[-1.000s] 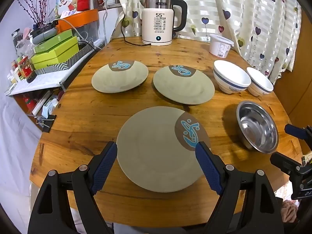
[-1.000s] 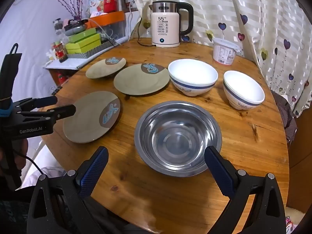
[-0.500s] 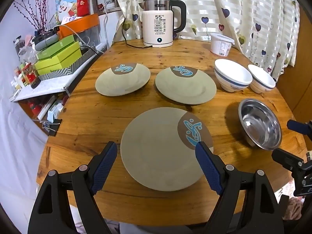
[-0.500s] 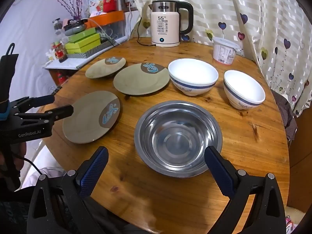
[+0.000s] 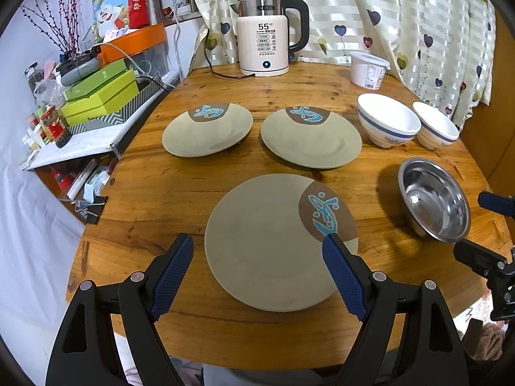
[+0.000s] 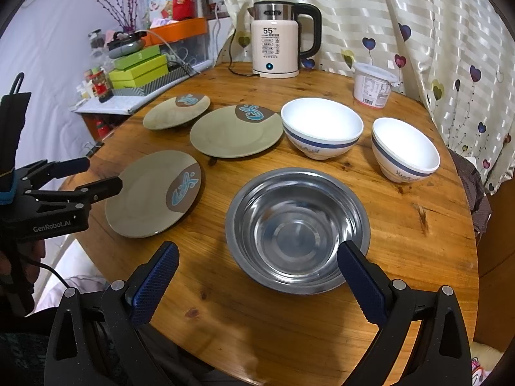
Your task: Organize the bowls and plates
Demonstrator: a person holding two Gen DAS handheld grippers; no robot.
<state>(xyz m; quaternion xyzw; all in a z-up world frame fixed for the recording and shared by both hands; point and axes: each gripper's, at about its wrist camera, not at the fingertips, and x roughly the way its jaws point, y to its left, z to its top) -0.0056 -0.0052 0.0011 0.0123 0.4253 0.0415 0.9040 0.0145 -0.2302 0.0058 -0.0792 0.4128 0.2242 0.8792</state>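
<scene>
Three beige plates with a blue fish mark lie on the round wooden table [image 5: 199,189]: a near one [image 5: 273,244], a far left one [image 5: 207,130] and a far middle one [image 5: 310,138]. Two white bowls [image 6: 322,127] [image 6: 404,148] stand at the far right. A steel bowl [image 6: 297,230] sits near the front. My left gripper [image 5: 259,260] is open and empty above the near plate's front edge. My right gripper [image 6: 256,268] is open and empty, just in front of the steel bowl.
A white electric kettle [image 5: 267,40] with its cord and a white plastic tub [image 5: 367,70] stand at the table's back. A cluttered side shelf with green boxes [image 5: 103,96] adjoins the left edge. A heart-patterned curtain hangs behind.
My left gripper has drawn back a little and shifted left, so the near plate sits further right in its view. The right gripper has barely moved. Nothing was taken hold of.
</scene>
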